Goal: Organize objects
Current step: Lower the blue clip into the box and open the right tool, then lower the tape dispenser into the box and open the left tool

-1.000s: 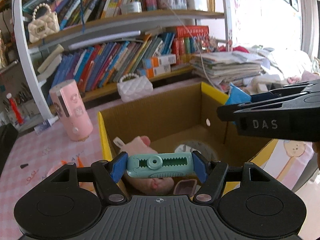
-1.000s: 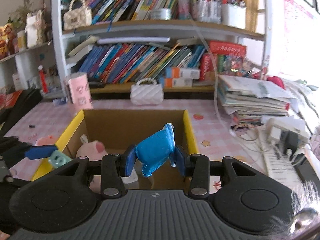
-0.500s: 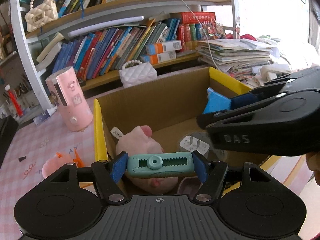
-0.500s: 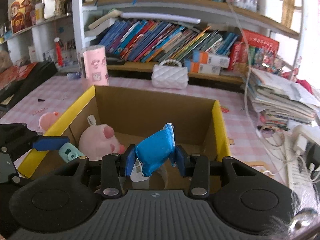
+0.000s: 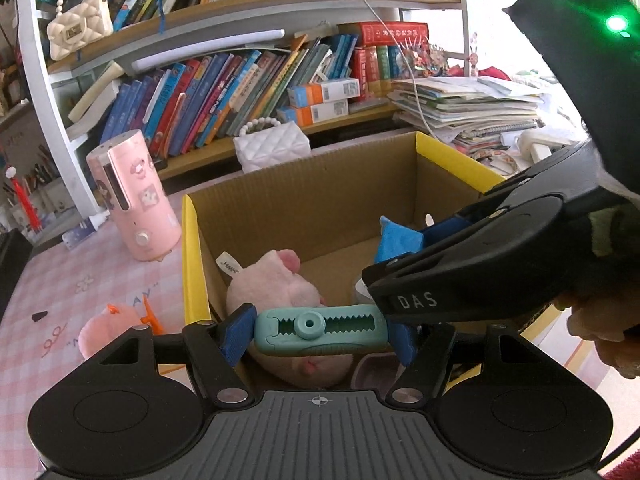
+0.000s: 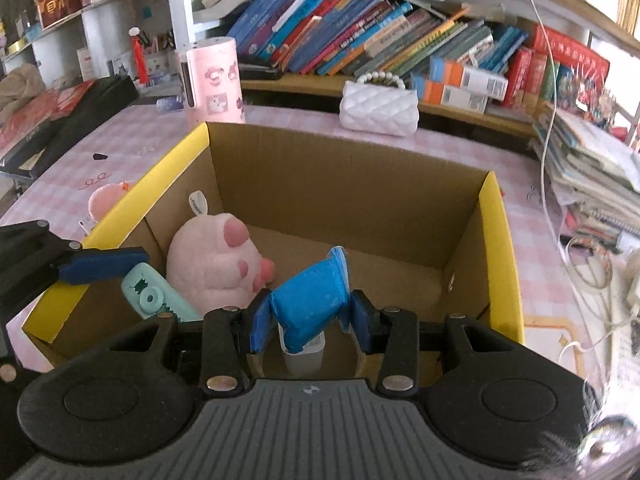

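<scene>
Behind the pink checked table point(image 6: 532, 240) stand bookshelves. Both my grippers hang over the cardboard box point(image 6: 352, 184): the right gripper point(image 6: 308, 322) is clamped on one blue packet point(image 6: 310, 300), the left gripper point(image 5: 318, 330) grips one mint clip point(image 5: 320, 328). They are near and could collide, or a piece may fall on the one pink plush point(image 6: 212, 264) inside.

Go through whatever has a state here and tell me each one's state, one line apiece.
Left gripper: shut on the teal tape dispenser.
Right gripper: shut on the blue pouch.
Cardboard box: open-topped, partly filled.
Pink plush: lying inside the box.
White handbag: upright, outside the box.
</scene>
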The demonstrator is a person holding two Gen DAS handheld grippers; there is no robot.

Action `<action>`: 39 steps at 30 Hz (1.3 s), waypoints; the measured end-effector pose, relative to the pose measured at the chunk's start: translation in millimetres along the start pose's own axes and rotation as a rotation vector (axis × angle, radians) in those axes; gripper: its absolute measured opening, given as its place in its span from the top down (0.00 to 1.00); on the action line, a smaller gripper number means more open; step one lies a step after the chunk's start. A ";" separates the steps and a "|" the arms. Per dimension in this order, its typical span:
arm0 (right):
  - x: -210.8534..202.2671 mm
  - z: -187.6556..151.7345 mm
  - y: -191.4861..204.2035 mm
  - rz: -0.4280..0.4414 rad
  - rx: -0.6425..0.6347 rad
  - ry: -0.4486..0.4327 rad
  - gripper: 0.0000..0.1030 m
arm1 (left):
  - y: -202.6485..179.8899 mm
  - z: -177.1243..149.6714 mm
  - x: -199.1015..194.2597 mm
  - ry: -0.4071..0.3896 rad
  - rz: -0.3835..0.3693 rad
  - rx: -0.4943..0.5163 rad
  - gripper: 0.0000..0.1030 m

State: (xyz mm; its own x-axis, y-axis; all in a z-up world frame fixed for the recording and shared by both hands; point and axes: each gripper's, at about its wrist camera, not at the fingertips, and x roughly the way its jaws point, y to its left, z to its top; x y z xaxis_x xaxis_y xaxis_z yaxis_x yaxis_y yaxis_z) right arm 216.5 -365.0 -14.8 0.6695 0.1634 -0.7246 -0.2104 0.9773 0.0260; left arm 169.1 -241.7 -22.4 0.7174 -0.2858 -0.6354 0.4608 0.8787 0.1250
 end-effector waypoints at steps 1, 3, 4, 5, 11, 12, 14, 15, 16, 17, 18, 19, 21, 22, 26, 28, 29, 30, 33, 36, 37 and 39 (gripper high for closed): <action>1.9 0.3 -1.4 0.005 0.014 0.010 0.62 | 0.2 0.2 0.0 0.000 0.000 0.000 0.33; 5.0 0.6 -4.2 0.015 0.042 0.028 0.62 | 0.2 0.1 0.0 0.000 0.001 -0.001 0.33; 6.0 0.7 -5.3 0.020 0.054 0.035 0.62 | -0.2 -0.1 -0.4 -0.002 0.003 -0.001 0.33; 6.9 0.6 -6.0 0.023 0.063 0.040 0.62 | -0.7 -0.7 -0.9 -0.005 0.005 -0.002 0.33; 5.2 -0.7 -6.0 0.024 0.092 0.040 0.61 | -1.7 -2.1 -6.2 -0.026 0.017 0.001 0.32; 3.9 -0.9 -6.4 0.025 0.101 0.038 0.61 | -1.7 -2.4 -7.3 -0.030 0.018 0.002 0.32; 1.5 -1.6 -6.1 0.023 0.109 0.034 0.61 | -1.2 -2.7 -9.7 -0.036 0.016 0.000 0.31; 0.0 -2.2 -5.6 0.021 0.110 0.030 0.61 | -1.1 -3.0 -11.4 -0.039 0.014 -0.002 0.31; -1.7 -2.7 -4.7 0.019 0.110 0.025 0.61 | -1.4 -3.3 -13.0 -0.043 0.016 -0.001 0.31; -3.5 -3.0 -3.7 0.016 0.110 0.021 0.61 | -1.8 -3.9 -15.5 -0.050 0.019 0.000 0.30; -5.4 -3.4 -2.9 0.016 0.111 0.016 0.61 | -2.1 -4.1 -17.9 -0.056 0.023 0.001 0.30; -7.8 -3.7 -1.8 0.015 0.113 0.011 0.60 | -2.1 -4.3 -20.6 -0.062 0.025 0.002 0.28; -13.7 -4.2 1.3 0.005 0.110 -0.004 0.59 | -1.5 -4.8 -26.7 -0.079 0.032 0.001 0.26; -17.0 -4.7 2.9 0.000 0.107 -0.014 0.57 | -0.6 -4.9 -29.9 -0.087 0.032 -0.001 0.26; -34.2 -7.9 8.8 -0.030 0.109 -0.074 0.56 | 3.6 -7.6 -44.5 -0.119 0.032 -0.021 0.24; -44.5 -10.4 11.6 -0.050 0.117 -0.108 0.56 | 6.0 -10.0 -53.7 -0.136 0.033 -0.029 0.24; -50.3 -11.8 13.4 -0.064 0.121 -0.127 0.56 | 6.9 -11.1 -57.7 -0.144 0.034 -0.033 0.24; -55.6 -13.4 15.1 -0.078 0.125 -0.145 0.56 | 8.3 -12.3 -62.3 -0.153 0.034 -0.037 0.24; -73.7 -19.8 20.3 -0.124 0.138 -0.201 0.56 | 12.6 -19.2 -77.8 -0.181 0.035 -0.056 0.22; -92.5 -29.0 26.2 -0.171 0.151 -0.249 0.56 | 18.2 -26.5 -90.2 -0.196 0.030 -0.073 0.20; -97.5 -32.2 28.0 -0.185 0.158 -0.259 0.56 | 20.0 -28.6 -93.1 -0.198 0.028 -0.077 0.20; -106.9 -39.2 32.3 -0.216 0.165 -0.275 0.56 | 24.7 -33.1 -99.3 -0.203 0.025 -0.086 0.20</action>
State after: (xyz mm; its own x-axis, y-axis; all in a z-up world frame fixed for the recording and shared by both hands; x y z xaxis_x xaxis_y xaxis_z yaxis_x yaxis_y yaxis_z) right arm 110.2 -356.2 36.6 0.8566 -0.0400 -0.5144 0.0584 0.9981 0.0197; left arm 92.0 -179.0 18.5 0.8225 -0.3271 -0.4654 0.4015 0.9133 0.0677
